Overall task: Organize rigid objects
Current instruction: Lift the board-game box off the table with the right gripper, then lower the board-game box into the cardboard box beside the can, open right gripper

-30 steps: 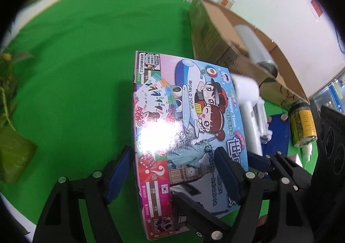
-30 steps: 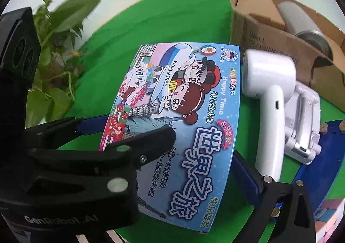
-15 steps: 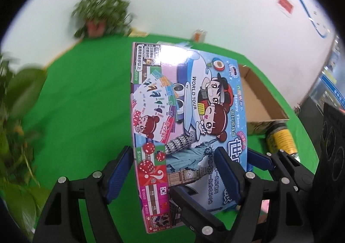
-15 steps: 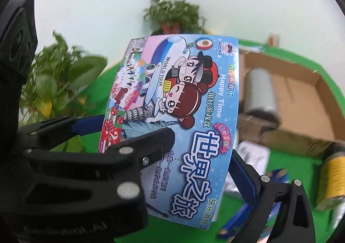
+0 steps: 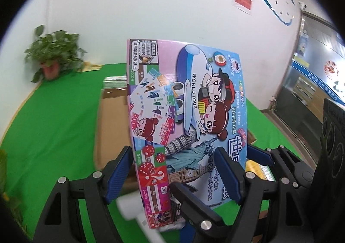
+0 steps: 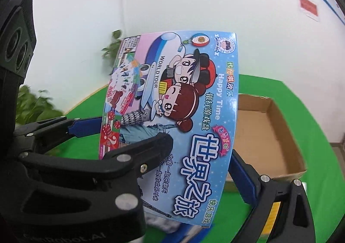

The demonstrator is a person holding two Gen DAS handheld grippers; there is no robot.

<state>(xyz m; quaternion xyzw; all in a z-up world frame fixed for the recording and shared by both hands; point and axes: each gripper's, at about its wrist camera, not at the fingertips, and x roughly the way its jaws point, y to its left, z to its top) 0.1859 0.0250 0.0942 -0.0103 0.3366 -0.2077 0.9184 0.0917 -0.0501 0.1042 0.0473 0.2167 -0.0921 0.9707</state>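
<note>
Game box (image 5: 189, 118) fills centre of both wrist views, blocking forward path. Open cardboard box (image 6: 265, 135) beyond it, interior bare where visible. Green tabletop (image 5: 54, 131) left of carton clear. Potted plant (image 5: 54, 57) at far corner.

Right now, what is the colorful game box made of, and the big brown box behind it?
The game box looks like thin printed cardboard with a glossy coat: its cartoon print shows a soft sheen and its edges are thin. The brown box looks like plain corrugated cardboard, matte and unprinted inside, with folded flaps. What lies inside the game box cannot be seen.
</note>
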